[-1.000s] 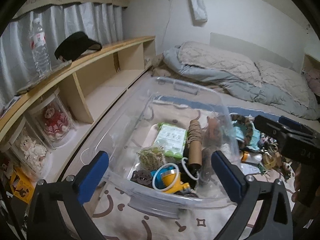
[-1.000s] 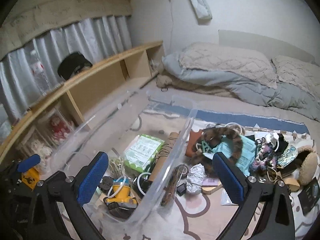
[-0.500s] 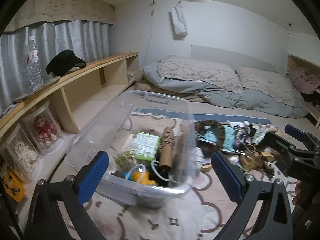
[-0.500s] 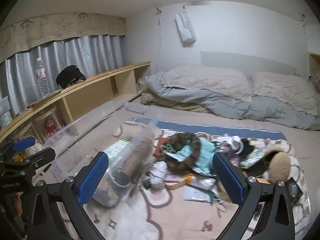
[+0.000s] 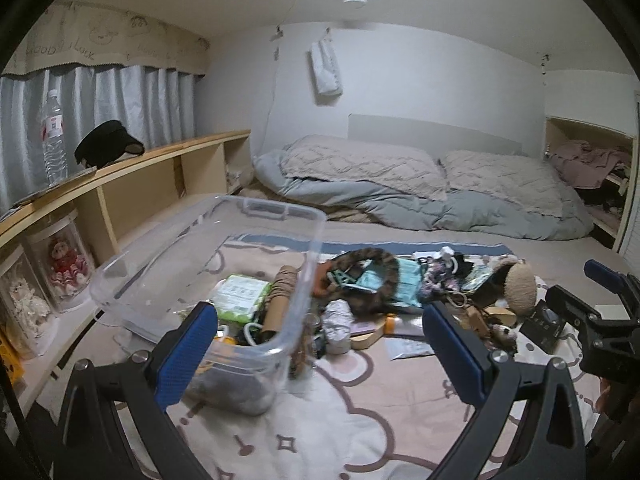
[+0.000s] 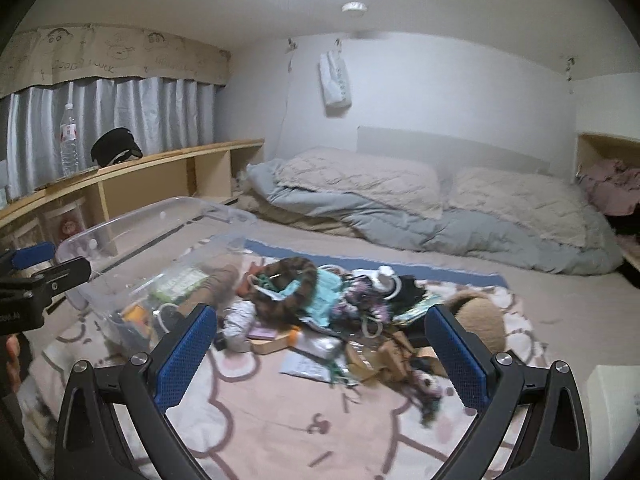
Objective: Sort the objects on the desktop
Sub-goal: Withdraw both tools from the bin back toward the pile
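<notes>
While holding both grippers, left gripper (image 5: 320, 354) and right gripper (image 6: 320, 356), spread wide and empty, am eyeing brown fur ring (image 6: 286, 286) atop clutter pile beside clear plastic bin (image 5: 200, 264): soft, light, pinching band anywhere.

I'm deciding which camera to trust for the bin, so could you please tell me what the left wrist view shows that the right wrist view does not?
Only the left wrist view shows the doll jars under the shelf, the bin's handle and the right gripper. Only the right wrist view shows the left gripper and a white box at the lower right. Both show the clear bin, the clutter pile, the water bottle and the black cap.
</notes>
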Demonstrator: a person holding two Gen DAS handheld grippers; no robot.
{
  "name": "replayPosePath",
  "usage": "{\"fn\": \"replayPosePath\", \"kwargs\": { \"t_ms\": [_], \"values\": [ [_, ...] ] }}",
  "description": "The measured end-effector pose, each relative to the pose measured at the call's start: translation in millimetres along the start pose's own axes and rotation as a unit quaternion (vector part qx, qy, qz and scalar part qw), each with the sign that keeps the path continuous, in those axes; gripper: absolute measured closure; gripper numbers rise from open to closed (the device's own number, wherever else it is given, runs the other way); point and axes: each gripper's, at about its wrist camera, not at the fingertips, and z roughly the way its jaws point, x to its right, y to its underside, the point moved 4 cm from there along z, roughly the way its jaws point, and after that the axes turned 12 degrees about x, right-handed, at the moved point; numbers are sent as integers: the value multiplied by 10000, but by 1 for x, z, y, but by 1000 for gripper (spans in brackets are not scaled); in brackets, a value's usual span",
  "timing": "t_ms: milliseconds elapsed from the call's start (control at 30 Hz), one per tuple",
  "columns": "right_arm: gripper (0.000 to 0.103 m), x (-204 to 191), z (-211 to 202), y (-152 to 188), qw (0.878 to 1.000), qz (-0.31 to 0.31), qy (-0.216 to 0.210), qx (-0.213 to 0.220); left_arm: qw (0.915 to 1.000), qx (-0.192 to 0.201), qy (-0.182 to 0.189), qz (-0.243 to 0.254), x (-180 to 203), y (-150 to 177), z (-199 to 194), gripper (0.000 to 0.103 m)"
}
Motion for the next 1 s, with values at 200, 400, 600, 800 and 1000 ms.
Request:
{"fn": "replayPosePath", "kwargs": {
  "t_ms": [200, 400, 600, 800, 1000],
  "values": [
    [0, 18, -24, 15, 9993, -76, 234, 273, 9996, 133, 211, -128, 22, 16, -1, 0],
    [0, 30, -37, 29, 9982, -134, 449, 372, 9992, 354, 178, -91, 34, 30, -8, 0],
    [0, 28, -35, 43, 9982, -159, 467, 337, 9983, 507, 283, -59, 39, 38, -14, 0],
    [0, 30, -26, 58, 9987, -12, 467, 183, 9979, 533, 348, 121, 46, 48, -12, 0],
    [0, 33, -20, 70, 9986, 103, 510, 67, 9984, 466, 264, 153, 51, 60, -1, 0]
  ]
}}
